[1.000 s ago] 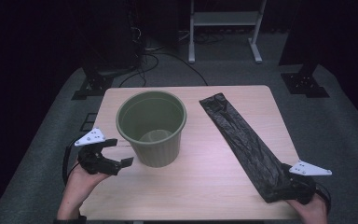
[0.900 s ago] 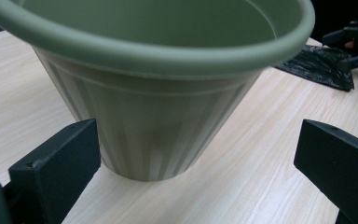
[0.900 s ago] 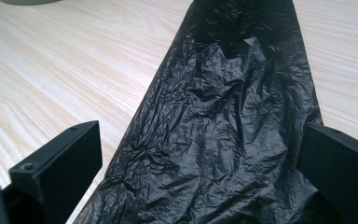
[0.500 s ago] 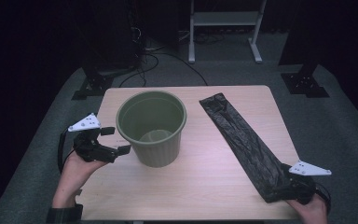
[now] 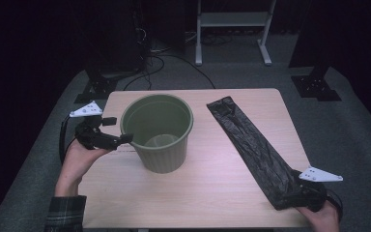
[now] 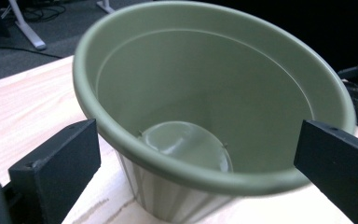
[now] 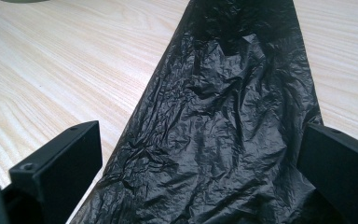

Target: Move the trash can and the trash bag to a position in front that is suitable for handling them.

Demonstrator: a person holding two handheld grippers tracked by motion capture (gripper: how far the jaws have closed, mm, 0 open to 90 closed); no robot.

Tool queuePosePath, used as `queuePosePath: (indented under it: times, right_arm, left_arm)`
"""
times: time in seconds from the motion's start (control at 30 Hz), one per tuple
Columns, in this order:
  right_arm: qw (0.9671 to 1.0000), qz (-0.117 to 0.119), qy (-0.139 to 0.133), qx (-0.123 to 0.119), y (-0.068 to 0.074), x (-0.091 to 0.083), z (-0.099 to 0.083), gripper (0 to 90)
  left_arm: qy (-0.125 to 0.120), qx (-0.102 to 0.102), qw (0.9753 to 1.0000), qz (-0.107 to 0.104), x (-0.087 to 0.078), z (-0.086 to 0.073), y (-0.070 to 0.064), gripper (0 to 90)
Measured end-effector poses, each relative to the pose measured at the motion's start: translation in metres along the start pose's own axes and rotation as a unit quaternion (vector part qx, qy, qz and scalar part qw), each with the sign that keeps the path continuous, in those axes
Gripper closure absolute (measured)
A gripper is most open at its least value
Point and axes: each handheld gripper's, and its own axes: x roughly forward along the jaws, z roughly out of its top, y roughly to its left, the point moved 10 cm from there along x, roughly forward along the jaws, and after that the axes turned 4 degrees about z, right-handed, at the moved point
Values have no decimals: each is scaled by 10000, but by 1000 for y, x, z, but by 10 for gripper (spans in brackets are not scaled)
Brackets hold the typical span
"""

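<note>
Wooden table [image 5: 207, 193] is carrying a green pot [image 5: 157, 131] left of centre and a flat black bag [image 5: 251, 145] lying diagonally on the right. Left gripper [image 5: 121, 130] is hovering wide beside pot's rim; right gripper [image 5: 290, 197] is sitting spread wide over bag's near end.

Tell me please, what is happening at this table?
A person holds a claw in each hand at a wooden table. The left claw is open beside the rim of a green pot. The right claw is open over the near end of a flat black bag. Neither is gripped.
</note>
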Motion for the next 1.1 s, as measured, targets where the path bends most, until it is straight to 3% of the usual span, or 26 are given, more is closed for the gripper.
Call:
queuePosePath:
  times: [0.23, 0.4, 0.73, 0.9, 1.1]
  right_arm:
    - [10000, 11, 8, 5, 0, 0, -1, 0]
    - [10000, 3, 13, 10, 0, 0, -1, 0]
    - [10000, 9, 7, 14, 0, -1, -1, 0]
    - [10000, 10, 12, 7, 0, 0, -1, 0]
    - [10000, 11, 24, 20, 0, 0, -1, 0]
  left_arm:
    - [140, 8, 9999, 83, 13, 5, 16, 0]
    - [266, 44, 9996, 16, 20, 1, 19, 0]
    - [608, 211, 9979, -17, 36, -8, 16, 0]
    - [633, 221, 9977, 16, 39, -9, 14, 0]
    - [573, 261, 9979, -132, 41, -9, 1, 0]
